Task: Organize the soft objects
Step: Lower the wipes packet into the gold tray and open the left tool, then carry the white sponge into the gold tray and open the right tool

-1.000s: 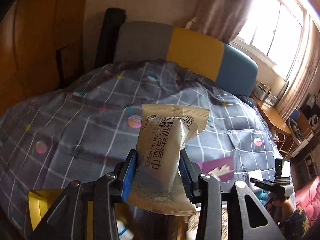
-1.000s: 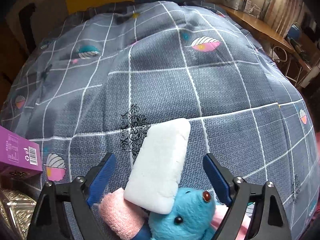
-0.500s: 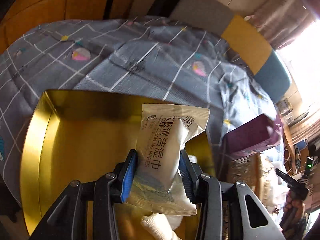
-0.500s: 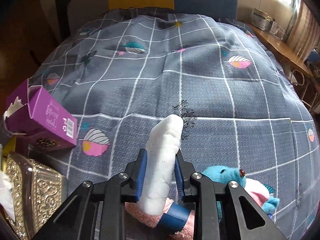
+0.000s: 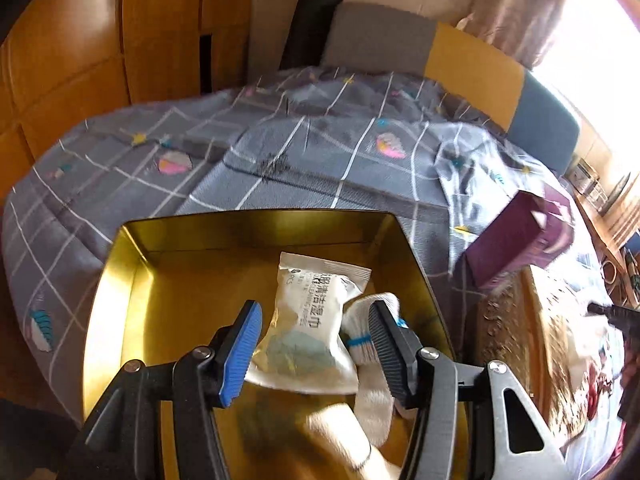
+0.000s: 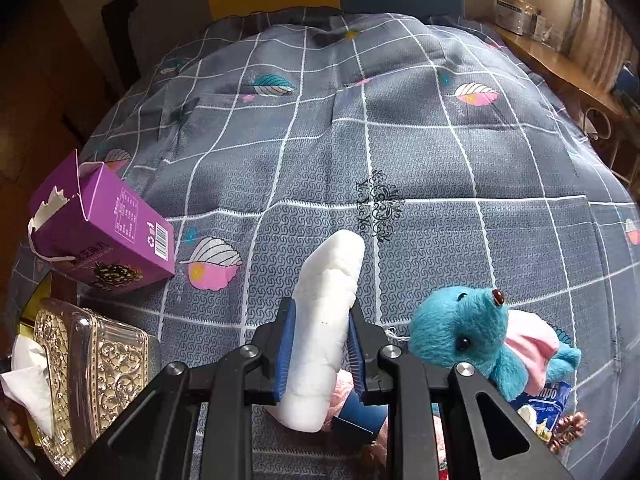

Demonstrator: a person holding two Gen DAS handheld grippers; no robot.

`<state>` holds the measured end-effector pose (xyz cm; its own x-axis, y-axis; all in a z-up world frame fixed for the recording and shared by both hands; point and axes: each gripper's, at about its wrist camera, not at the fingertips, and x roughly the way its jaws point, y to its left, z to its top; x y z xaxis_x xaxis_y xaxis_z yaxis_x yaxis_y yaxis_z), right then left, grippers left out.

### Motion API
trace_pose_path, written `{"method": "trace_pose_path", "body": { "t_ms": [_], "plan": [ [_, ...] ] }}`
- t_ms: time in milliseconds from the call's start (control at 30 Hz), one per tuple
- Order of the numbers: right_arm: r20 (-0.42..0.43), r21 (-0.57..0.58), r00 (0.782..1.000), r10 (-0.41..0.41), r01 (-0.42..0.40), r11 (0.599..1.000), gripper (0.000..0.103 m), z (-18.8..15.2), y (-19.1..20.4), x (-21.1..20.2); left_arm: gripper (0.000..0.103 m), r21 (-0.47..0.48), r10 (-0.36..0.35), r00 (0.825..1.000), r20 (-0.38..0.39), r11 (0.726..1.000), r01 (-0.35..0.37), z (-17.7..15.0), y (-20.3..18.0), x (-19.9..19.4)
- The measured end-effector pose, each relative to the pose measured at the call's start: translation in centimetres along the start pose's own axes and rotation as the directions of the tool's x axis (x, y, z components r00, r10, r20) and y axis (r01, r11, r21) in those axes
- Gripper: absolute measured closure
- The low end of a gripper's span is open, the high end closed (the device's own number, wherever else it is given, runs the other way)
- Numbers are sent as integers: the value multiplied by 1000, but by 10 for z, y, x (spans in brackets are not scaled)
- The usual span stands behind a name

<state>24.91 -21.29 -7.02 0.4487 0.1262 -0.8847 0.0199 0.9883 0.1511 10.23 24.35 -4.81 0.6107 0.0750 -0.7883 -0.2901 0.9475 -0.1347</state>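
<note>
In the left wrist view a white wet-wipes packet [image 5: 316, 320] lies in the gold tin box [image 5: 132, 280], on top of white socks [image 5: 370, 364]. My left gripper [image 5: 316, 344] hangs over it with its jaws opening; the blue pads stand clear of the packet on both sides. In the right wrist view my right gripper [image 6: 320, 356] is shut on a white foam sponge [image 6: 328, 316], which stands up between the pads above the bed. A blue plush toy [image 6: 476, 336] in a pink shirt lies just right of it, and a pink cloth [image 6: 348, 396] sits under the sponge.
A grey checked quilt [image 6: 400, 140] covers the bed. An open purple carton [image 6: 104, 232] lies at the left, also seen as the purple carton [image 5: 520, 240]. An ornate gold tissue holder [image 6: 88, 372] with tissue sits at lower left. A blue packet [image 6: 548, 396] lies under the toy.
The left gripper came down over the gold tin and let go of the wipes packet, which now lies inside. The right gripper closed on the white sponge and lifted it upright.
</note>
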Motion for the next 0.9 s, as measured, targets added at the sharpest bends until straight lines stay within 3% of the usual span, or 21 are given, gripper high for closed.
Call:
{"method": "trace_pose_path", "body": {
  "t_ms": [133,267,433,567,667,767,900],
  "plan": [
    [33,13,999,-27,26,1000,78,11,2,-11,47,36,-33,999,19,999,33,-15,-5,-19],
    [66,-10,993,-102,102,995,78,29,14,-21,47,75,-46,999,18,996,44,-30,-10,-32],
    [143,-69,985,-94,105,992,78,53,51,-49,47,75,-52,998,18,996,50,-45,-6,-44],
    [214,-166,977,26,10,986,78,56,103,-82,47,76,-41,998,39,996,38,-54,1,-53],
    [231,-288,961,151,-81,954,78,43,150,-104,47,67,-30,998,54,997,26,-59,6,-58],
    [195,-395,946,260,-167,904,78,18,194,-115,47,54,-17,997,70,998,14,-62,11,-63],
    [83,-503,929,360,-273,820,78,-26,241,-116,47,35,8,997,82,999,-11,-66,18,-66]
  ]
}}
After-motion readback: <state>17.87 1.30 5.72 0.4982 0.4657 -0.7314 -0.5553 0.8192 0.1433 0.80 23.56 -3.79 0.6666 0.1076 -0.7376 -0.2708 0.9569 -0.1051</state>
